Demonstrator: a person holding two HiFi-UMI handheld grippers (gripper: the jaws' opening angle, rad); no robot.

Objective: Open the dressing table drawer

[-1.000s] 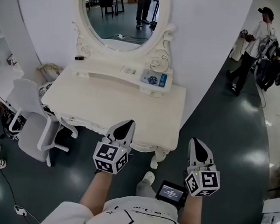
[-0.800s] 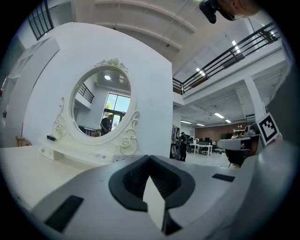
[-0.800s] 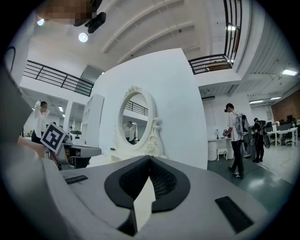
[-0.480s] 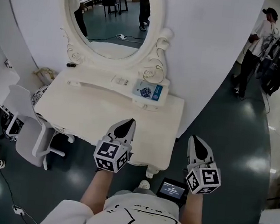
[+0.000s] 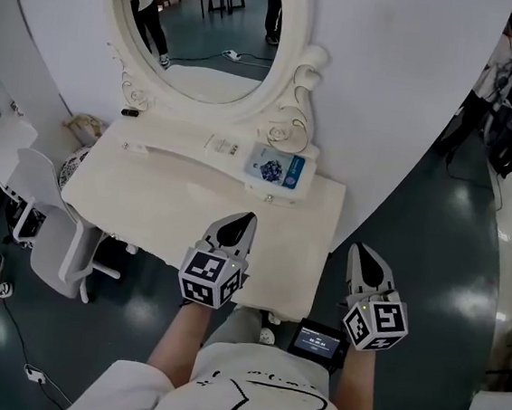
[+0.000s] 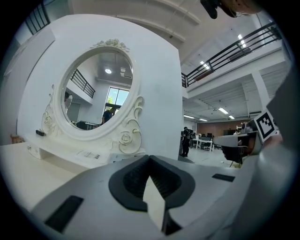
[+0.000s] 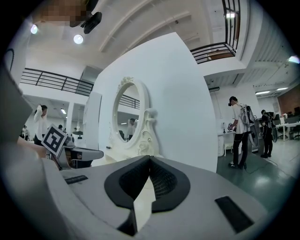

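We held left hand-held gripper (image 5: 241, 222) over desk (image 5: 165, 201) front edge, right hand-held gripper (image 5: 365, 255) beside it; both jaws together, empty.

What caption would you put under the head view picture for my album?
Shut left gripper and shut right gripper near a cream dressing table with oval mirror.
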